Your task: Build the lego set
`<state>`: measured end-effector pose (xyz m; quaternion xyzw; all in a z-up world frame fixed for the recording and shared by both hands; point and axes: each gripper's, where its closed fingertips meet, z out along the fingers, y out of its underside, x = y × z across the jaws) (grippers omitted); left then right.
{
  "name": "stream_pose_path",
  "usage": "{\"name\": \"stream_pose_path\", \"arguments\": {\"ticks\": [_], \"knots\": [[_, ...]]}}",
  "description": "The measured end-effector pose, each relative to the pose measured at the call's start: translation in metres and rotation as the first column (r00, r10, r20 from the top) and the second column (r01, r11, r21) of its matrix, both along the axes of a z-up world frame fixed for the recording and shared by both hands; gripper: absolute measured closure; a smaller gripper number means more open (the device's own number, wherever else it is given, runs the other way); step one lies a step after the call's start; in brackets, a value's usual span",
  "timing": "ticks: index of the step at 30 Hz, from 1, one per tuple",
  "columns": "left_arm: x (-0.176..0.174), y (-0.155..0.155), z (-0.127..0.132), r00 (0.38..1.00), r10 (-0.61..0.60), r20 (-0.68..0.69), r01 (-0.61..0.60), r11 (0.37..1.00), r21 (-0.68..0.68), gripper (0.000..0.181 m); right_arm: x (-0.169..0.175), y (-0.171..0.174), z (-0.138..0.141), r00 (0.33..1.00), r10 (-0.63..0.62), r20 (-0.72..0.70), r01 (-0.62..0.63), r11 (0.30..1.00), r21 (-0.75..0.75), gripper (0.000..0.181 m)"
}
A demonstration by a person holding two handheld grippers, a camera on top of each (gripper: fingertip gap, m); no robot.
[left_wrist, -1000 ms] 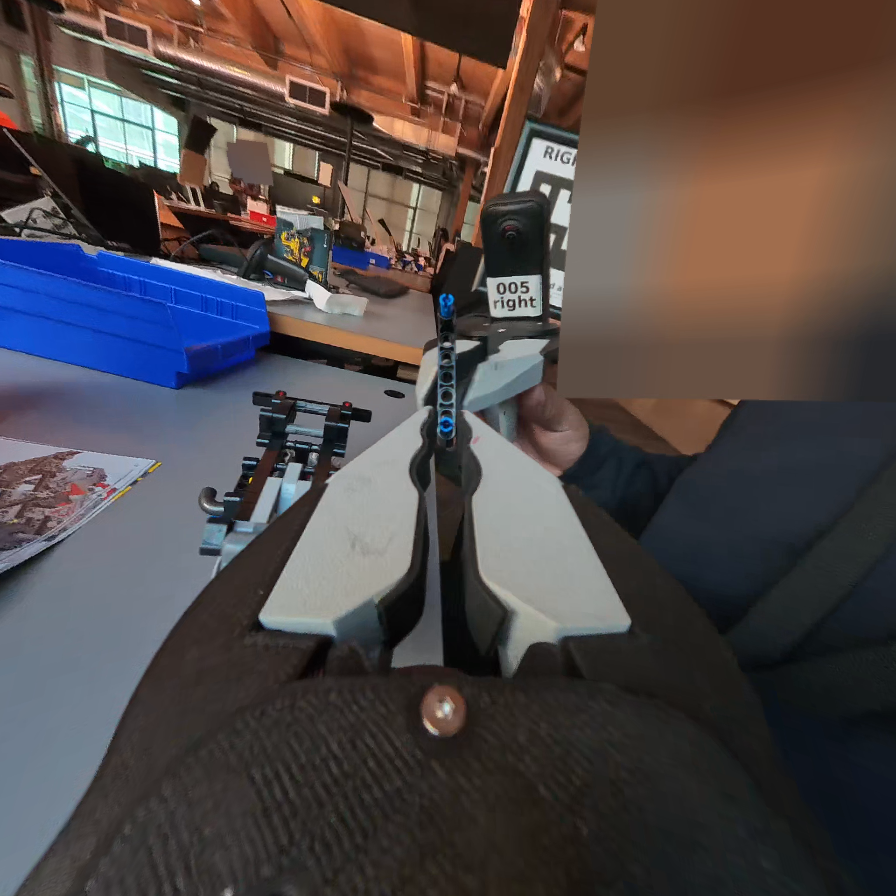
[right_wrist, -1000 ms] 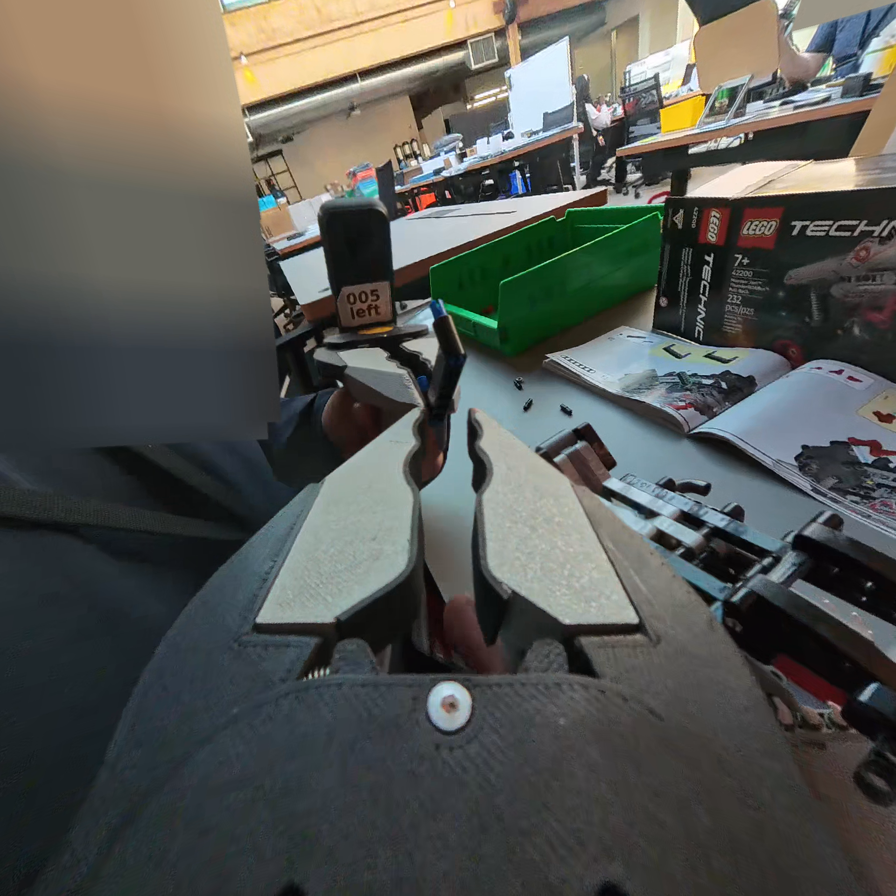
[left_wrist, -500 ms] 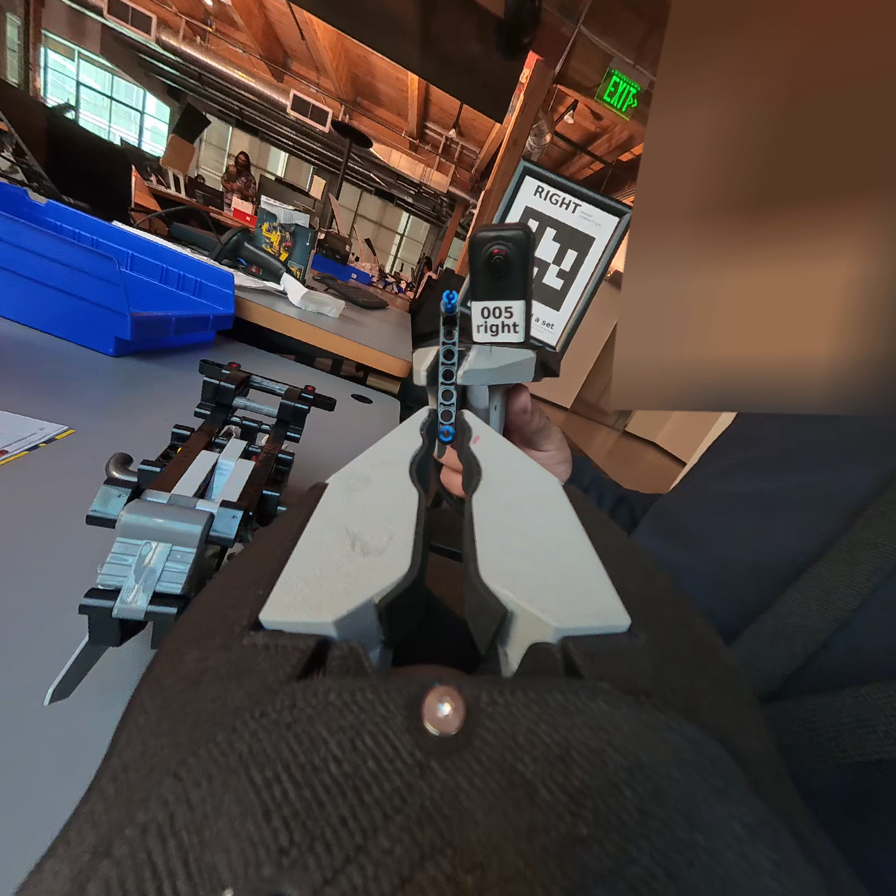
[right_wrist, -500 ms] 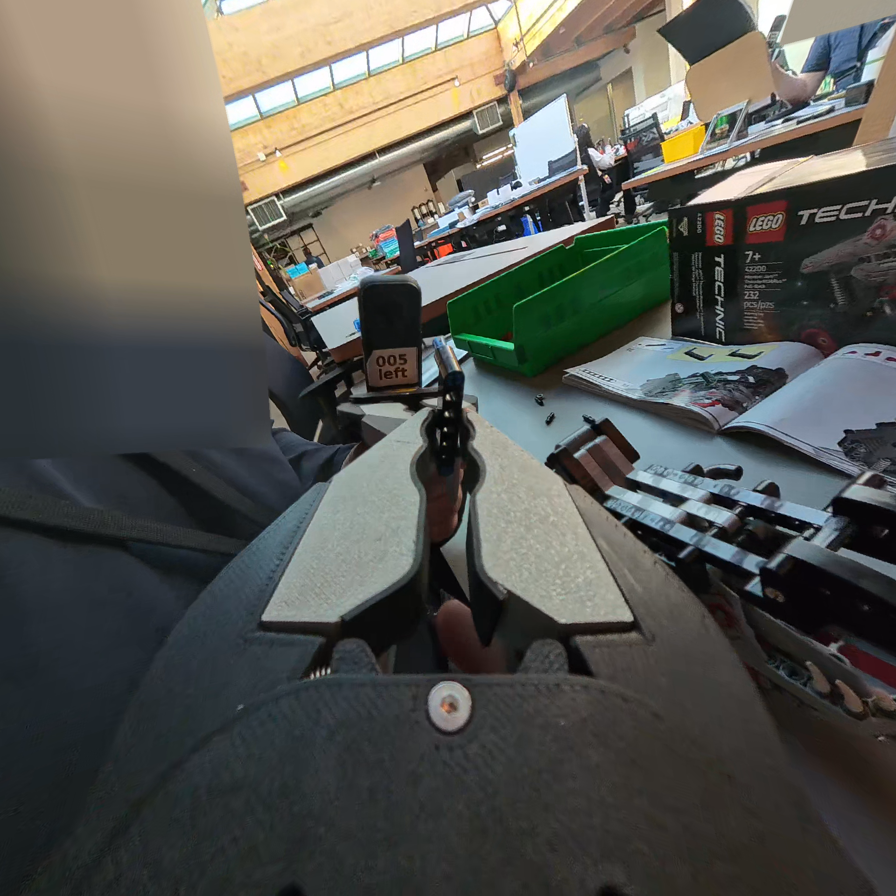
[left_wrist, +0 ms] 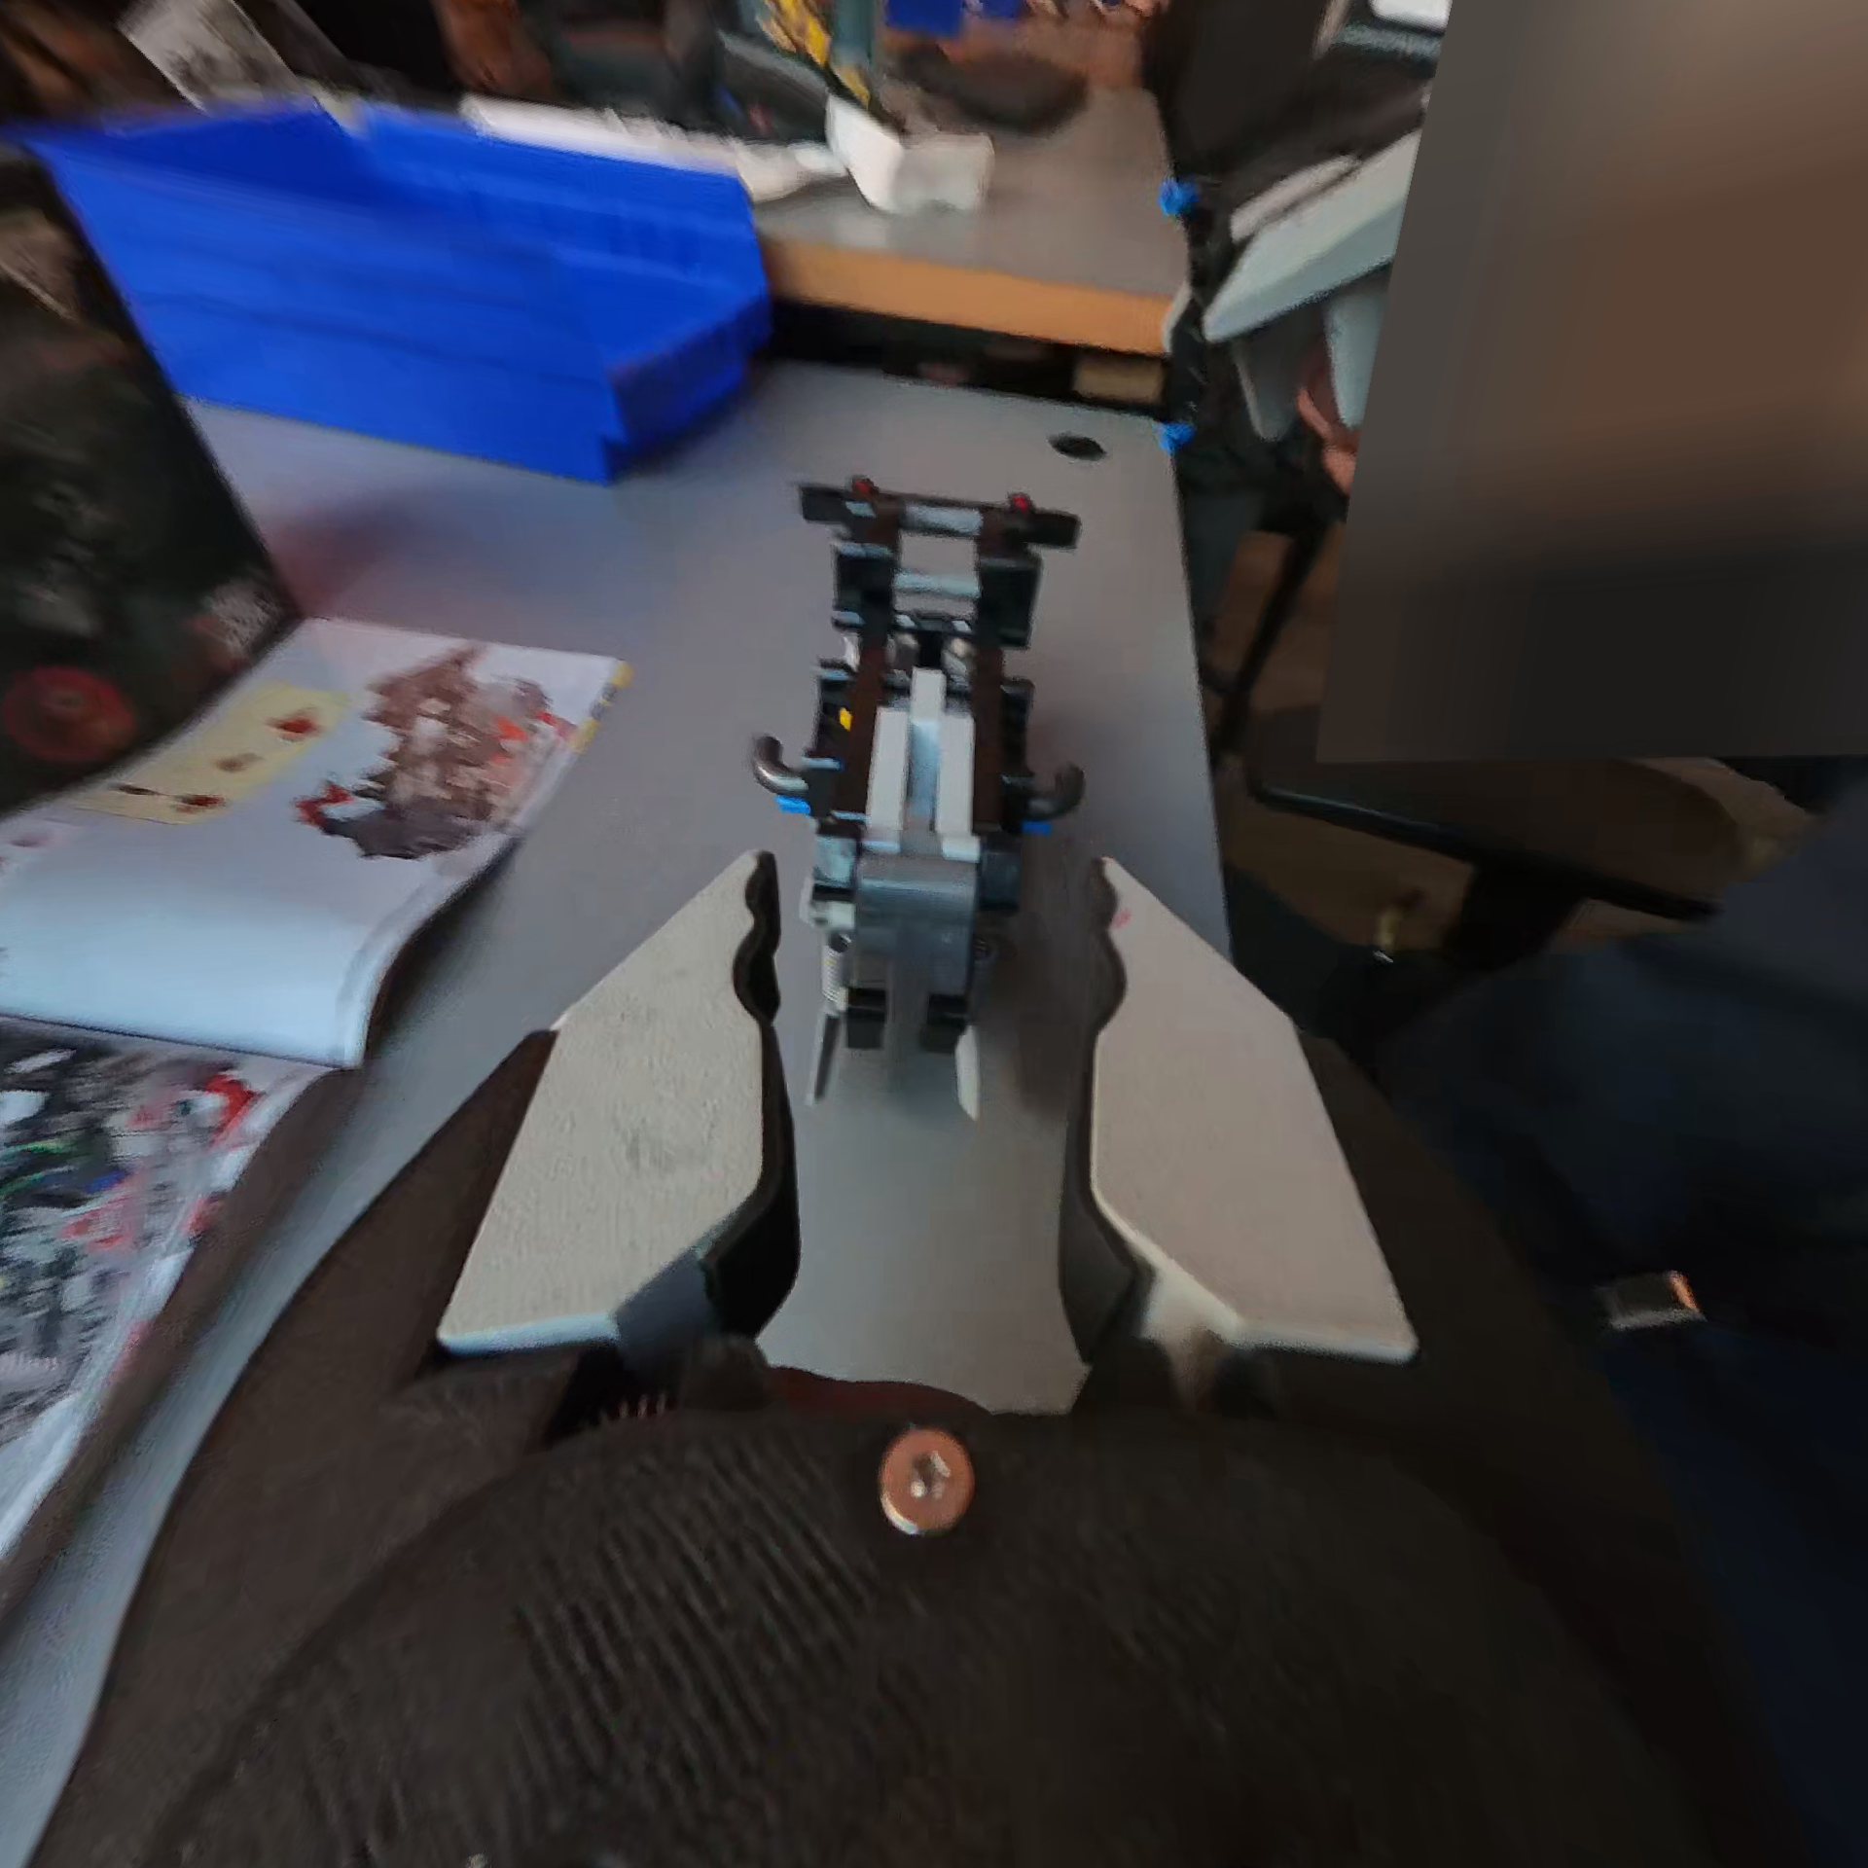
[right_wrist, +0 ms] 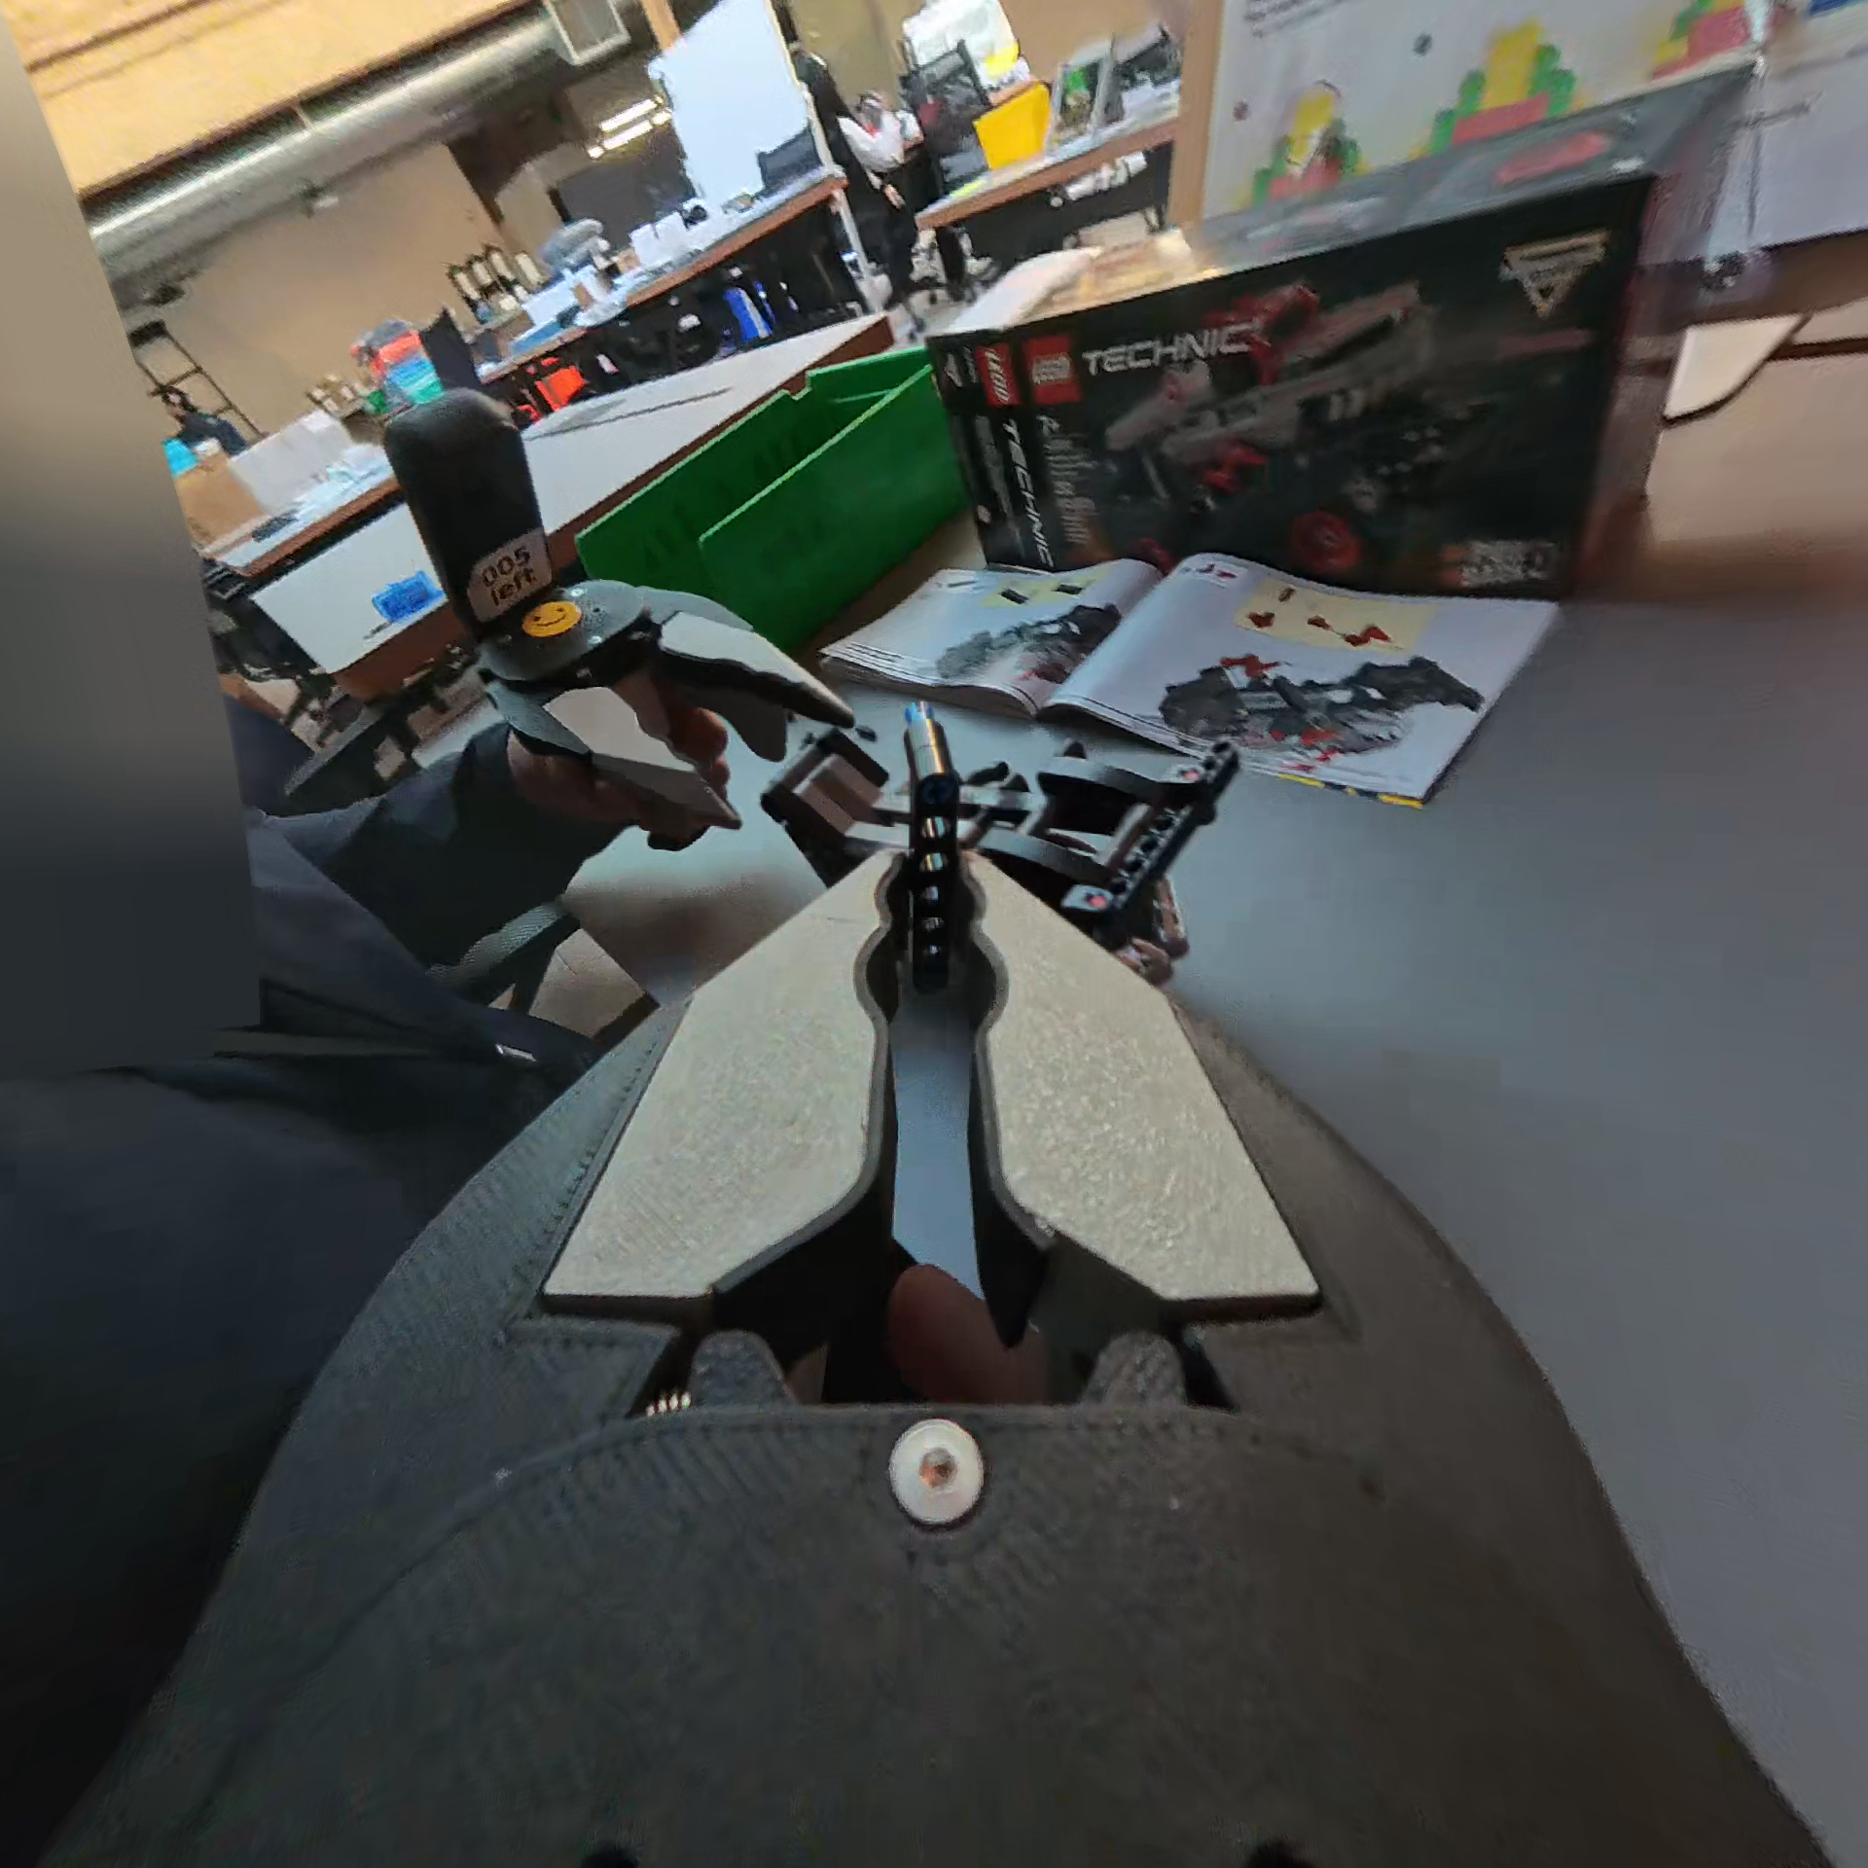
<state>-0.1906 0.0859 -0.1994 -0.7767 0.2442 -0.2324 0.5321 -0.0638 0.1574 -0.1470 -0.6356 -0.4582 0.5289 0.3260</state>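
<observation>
While the left gripper (left_wrist: 935,900) was spread empty above the long black-and-grey lego chassis (left_wrist: 925,748) on the grey table (left_wrist: 526,566), steadying it was judged the next need. In the right wrist view alone, the right gripper (right_wrist: 932,890) was seen clamped on a black holed beam with blue pins (right_wrist: 930,859), awaiting attachment.

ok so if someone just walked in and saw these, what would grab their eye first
Probably the half-built black and grey lego chassis on the grey table, dead ahead of the open left hand-held gripper. Next, the thin black beam with blue pins pinched upright in the right hand-held gripper. Behind them, the open instruction booklet lies before the dark set box, with a green bin to its left.
</observation>
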Motion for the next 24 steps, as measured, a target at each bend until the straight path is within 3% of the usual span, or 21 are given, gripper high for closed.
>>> {"name": "stream_pose_path", "arguments": {"ticks": [2,6,12,18,24], "knots": [[0.006,-0.002,-0.013,0.999,-0.043,-0.016,0.041,0.996,-0.078,0.128,0.006,0.009,-0.007,0.998,-0.02,0.059,0.02,1.0,-0.004,0.176],[0.023,-0.01,-0.007,1.0,-0.013,0.024,0.014,0.998,-0.055,0.139,0.012,0.021,-0.021,0.973,-0.057,0.225,0.045,0.997,0.054,0.177],[0.046,-0.024,-0.013,0.996,0.042,-0.075,-0.043,0.999,-0.014,0.142,-0.011,0.004,-0.012,0.934,0.06,0.352,-0.12,0.981,0.151,0.177],[0.053,-0.025,-0.022,0.999,0.021,-0.046,-0.023,0.999,-0.047,0.141,-0.038,-0.013,-0.023,0.852,0.181,0.492,-0.312,0.929,0.198,0.177],[0.054,-0.022,-0.03,0.999,0.033,-0.038,-0.035,0.997,-0.062,0.142,-0.047,-0.019,-0.034,0.845,0.216,0.489,-0.342,0.921,0.185,0.177]]}}
